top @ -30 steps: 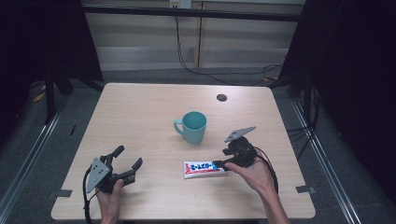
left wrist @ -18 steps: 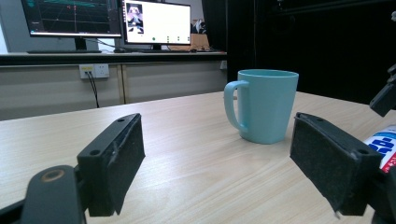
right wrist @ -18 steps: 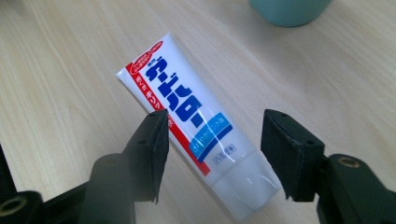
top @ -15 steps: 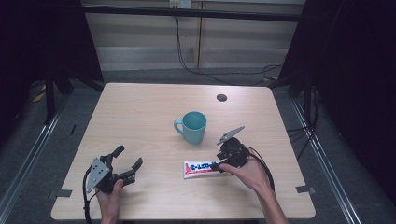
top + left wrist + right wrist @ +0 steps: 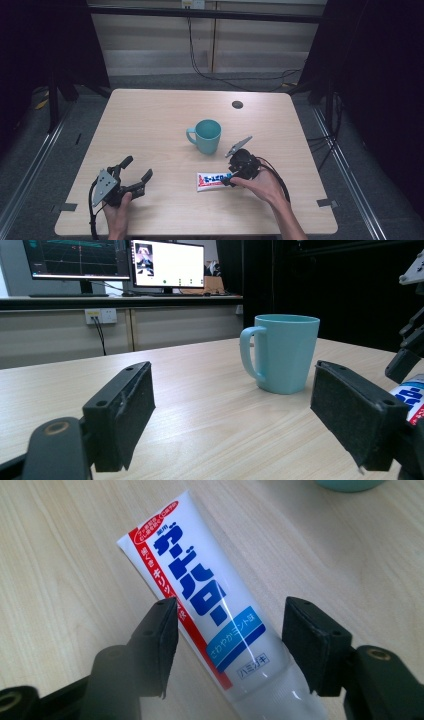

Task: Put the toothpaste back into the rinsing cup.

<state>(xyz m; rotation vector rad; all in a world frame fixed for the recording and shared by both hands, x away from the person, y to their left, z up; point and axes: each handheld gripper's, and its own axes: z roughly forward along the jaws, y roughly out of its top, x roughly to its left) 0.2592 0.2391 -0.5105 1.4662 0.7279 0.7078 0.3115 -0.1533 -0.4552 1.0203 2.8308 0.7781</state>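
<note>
The right gripper (image 5: 227, 647) straddles the toothpaste tube (image 5: 205, 605), jaws spread and not yet pinching. Closing so near the rounded cap end, I'd expect the tube to squirt sideways. The left gripper (image 5: 131, 179) rests spread at the near left.

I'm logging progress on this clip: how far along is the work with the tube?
Done: the right hand-held gripper is down at the tube, jaws open on either side of its cap end. In hand: closing on the tube, which lies flat on the table, not yet gripped. Left: the grip, the lift and any placing, perhaps in the mug. The left hand-held gripper rests open, apart.
</note>
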